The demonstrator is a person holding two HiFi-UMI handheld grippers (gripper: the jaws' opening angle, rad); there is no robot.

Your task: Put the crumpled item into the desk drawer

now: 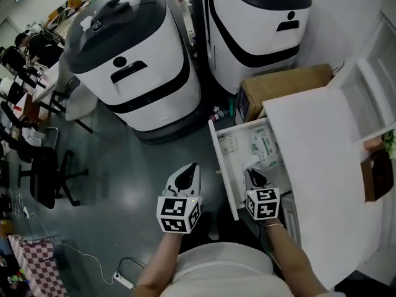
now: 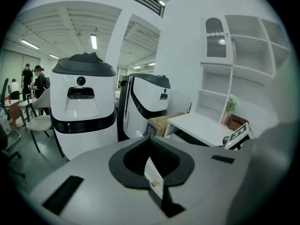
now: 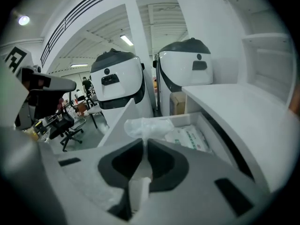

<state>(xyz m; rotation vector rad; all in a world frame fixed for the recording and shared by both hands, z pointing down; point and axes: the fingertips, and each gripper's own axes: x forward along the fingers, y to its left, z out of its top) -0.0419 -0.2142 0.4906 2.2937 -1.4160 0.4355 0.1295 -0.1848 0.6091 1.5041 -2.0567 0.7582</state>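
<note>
The white desk's drawer point(image 1: 224, 173) is pulled open, with its front panel toward me. My right gripper point(image 1: 254, 177) hangs over the drawer's near part, shut on a crumpled white plastic wad point(image 3: 147, 126). The wad bulges out past the fingertips of that gripper point(image 3: 144, 142), above the drawer's left wall point(image 3: 119, 121). In the head view the wad point(image 1: 250, 164) shows just ahead of the jaws. My left gripper point(image 1: 185, 177) is shut and holds nothing; it floats over the grey floor, left of the drawer front. From its own view the left gripper point(image 2: 149, 140) points at the two robots.
Flat packets point(image 1: 265, 143) and a small card point(image 1: 228, 144) lie in the drawer. Two big white robots point(image 1: 133, 60) point(image 1: 257, 17) stand ahead, with a cardboard box point(image 1: 284, 82) beside the desk point(image 1: 322, 147). Shelves point(image 1: 371, 85) rise at the right. Office chairs point(image 1: 43, 172) stand at the left.
</note>
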